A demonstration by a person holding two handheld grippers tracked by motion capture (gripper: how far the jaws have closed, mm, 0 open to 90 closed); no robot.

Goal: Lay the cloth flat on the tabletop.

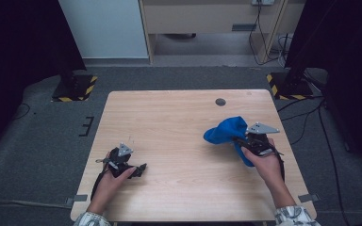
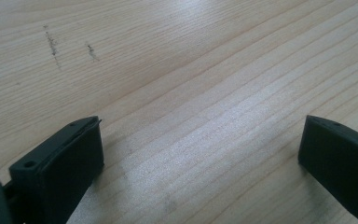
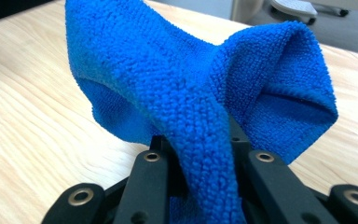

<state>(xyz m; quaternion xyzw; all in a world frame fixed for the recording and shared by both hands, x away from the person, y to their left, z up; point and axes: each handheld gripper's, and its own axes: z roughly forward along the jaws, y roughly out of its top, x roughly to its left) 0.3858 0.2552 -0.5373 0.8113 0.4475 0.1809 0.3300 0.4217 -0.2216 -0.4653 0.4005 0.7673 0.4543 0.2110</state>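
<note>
Clearly the blue cloth (image 3: 200, 93) is a soft, light microfibre piece: it bunches and droops in loose folds, so it should handle limp, not slippery, and with nothing fragile about it. Judging by how it hangs, a pinch on a gathered fold holds it well, though a corner grip would serve better for spreading it out. It is clamped in the right hand-held gripper (image 1: 245, 140), the jaws narrowed on a thick fold, and sits lifted just above the tabletop (image 1: 179, 122), on its right side. Well apart from the cloth, toward the tabletop's left, the left hand-held gripper (image 2: 200, 149) rests with jaws wide and nothing between them. No containers are on the tabletop.
</note>
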